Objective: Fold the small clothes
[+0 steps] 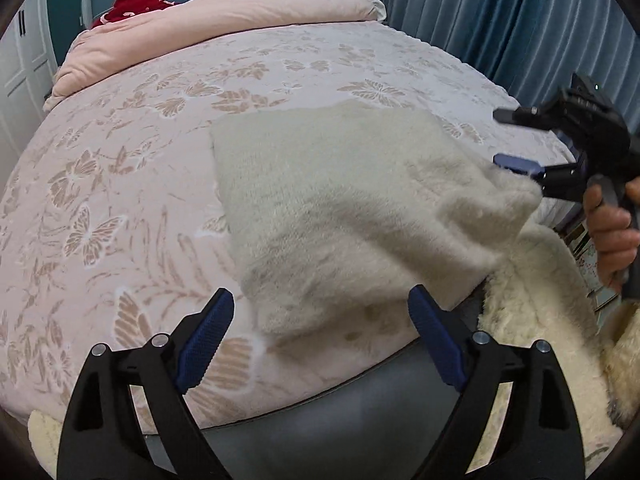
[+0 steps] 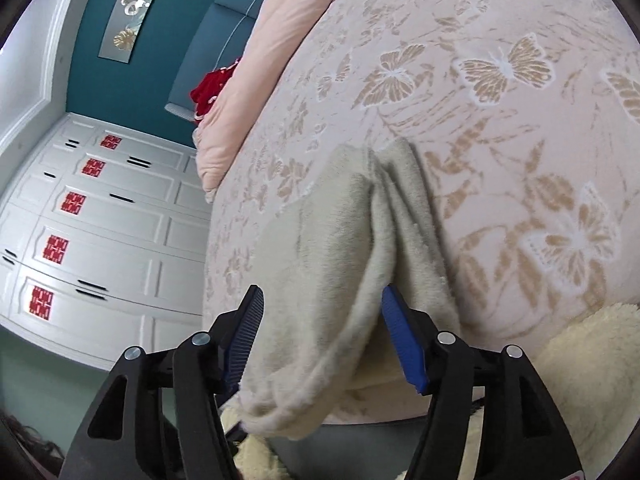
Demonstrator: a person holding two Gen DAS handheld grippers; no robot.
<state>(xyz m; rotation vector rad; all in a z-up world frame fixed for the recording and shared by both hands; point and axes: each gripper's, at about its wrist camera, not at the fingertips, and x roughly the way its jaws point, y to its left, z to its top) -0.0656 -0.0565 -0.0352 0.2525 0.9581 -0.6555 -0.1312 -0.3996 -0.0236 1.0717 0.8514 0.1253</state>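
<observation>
A cream fuzzy garment (image 1: 360, 208) lies folded on the pink butterfly-patterned bed (image 1: 120, 184), its near edge hanging over the bed's front edge. My left gripper (image 1: 320, 332) is open, its blue pads on either side of the garment's near edge without clamping it. My right gripper (image 1: 516, 140) shows at the right of the left wrist view, open, at the garment's right corner. In the right wrist view the right gripper (image 2: 322, 332) is open with the folded garment (image 2: 340, 248) lying between its blue pads, over the bed (image 2: 520, 160).
A pink duvet (image 1: 224, 20) and a red item (image 1: 132, 6) lie at the head of the bed. Blue curtains (image 1: 500, 20) hang at the right. A cream fluffy fabric (image 1: 540, 320) lies at the bed's near right. White cabinets (image 2: 100, 220) stand at the left.
</observation>
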